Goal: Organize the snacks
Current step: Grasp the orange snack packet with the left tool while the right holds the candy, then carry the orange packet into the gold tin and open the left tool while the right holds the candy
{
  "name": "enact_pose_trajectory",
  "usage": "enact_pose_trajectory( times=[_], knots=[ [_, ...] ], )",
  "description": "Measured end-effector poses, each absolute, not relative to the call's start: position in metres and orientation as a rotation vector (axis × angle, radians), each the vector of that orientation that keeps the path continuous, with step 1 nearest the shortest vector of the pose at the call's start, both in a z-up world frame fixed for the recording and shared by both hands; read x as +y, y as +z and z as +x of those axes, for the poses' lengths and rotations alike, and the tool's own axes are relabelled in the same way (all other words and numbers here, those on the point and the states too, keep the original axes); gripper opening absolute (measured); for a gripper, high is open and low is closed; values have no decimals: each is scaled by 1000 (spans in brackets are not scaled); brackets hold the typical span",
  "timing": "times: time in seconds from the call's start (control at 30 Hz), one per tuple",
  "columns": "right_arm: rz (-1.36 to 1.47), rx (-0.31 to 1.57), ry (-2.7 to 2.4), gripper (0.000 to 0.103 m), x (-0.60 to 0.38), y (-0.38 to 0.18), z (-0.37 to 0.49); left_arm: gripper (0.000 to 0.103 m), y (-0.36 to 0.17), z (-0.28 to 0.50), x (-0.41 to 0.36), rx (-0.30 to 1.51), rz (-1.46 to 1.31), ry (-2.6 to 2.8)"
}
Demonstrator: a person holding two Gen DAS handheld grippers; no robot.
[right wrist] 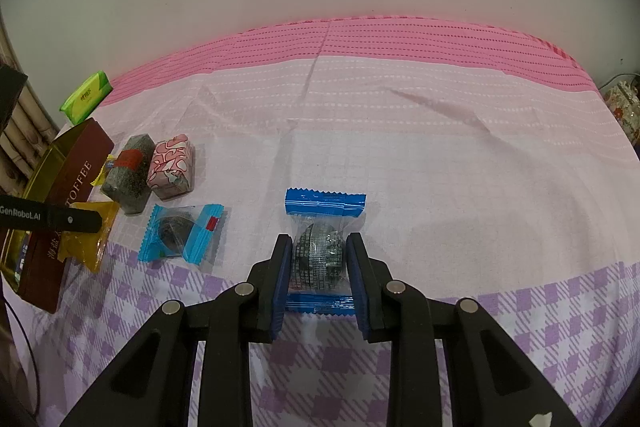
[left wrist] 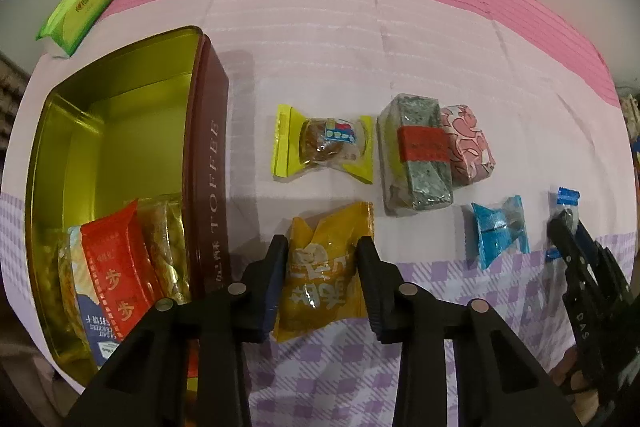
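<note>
The left gripper [left wrist: 322, 267] has its jaws closed on the orange packet [left wrist: 326, 279] lying on the cloth [left wrist: 320, 47] beside the tin [left wrist: 120, 131], probably bound for it, while the right gripper [right wrist: 318, 269] clamps the blue-ended candy [right wrist: 320, 255], likely next.

Both views are dim and even, with a warm pink cast. Fisheye bending is strong: the cloth [right wrist: 400, 131] edge bows, and dark vignette fills the corners at 10, 2, 4 and 8 o'clock. Soft shadows fall toward 3 o'clock off the tin [left wrist: 208, 167]. Mild glare shows on its gold inner wall at 9 o'clock. The centre is sharp; the rims are soft, the wrappers slightly noisy.
</note>
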State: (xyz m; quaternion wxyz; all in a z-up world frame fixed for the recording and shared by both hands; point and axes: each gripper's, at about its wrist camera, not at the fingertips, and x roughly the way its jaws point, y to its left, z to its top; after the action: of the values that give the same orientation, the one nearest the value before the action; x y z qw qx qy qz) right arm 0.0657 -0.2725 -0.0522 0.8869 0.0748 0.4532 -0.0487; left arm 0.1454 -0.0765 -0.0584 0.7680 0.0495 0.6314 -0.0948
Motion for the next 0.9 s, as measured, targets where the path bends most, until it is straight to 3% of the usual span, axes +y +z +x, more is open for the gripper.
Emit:
enact_pose_trajectory(
  times=[0.33,0.63,0.9],
  knots=[
    [145,941,-105,26,-271,-52,66,33,-20,141,-64,1307,78,-235],
    [120,942,-119,26,-268,-53,66,33,38,163,-6,1179,68,-144],
    [94,953,-139,26,-265,-54,69,33,16,196,58,1180,102,-11]
  ],
)
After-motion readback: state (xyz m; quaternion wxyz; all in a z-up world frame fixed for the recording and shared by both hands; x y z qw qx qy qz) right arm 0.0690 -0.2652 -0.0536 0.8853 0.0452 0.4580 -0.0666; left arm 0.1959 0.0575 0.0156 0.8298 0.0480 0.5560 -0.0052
